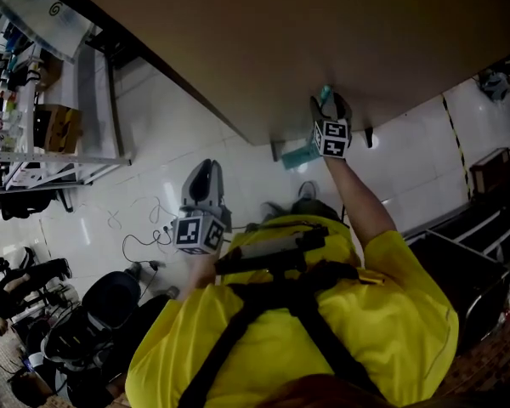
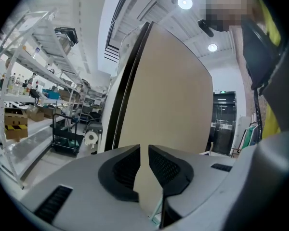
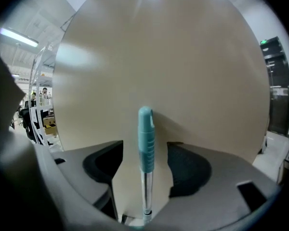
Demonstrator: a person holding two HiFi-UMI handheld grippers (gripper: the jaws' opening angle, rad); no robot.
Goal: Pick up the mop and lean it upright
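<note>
The mop stands upright against a big tan panel (image 1: pixel 280 41). Its teal handle top (image 1: pixel 325 94) shows by my right gripper (image 1: pixel 330 109), and its teal head (image 1: pixel 299 154) rests on the white floor below. In the right gripper view the teal grip (image 3: pixel 145 138) rises between the jaws of my right gripper (image 3: pixel 145 142). There is a gap on each side of it and the pads do not touch it. My left gripper (image 1: pixel 206 172) hangs lower left, away from the mop. Its jaws (image 2: pixel 144 150) stand only a thin slit apart with nothing between them.
Metal shelving (image 1: pixel 59 126) with boxes lines the left. Loose cables (image 1: pixel 144 228) lie on the white floor, with black chairs (image 1: pixel 85 321) below them. A black rack (image 1: pixel 484 236) and a cardboard box (image 1: pixel 493 172) stand at the right.
</note>
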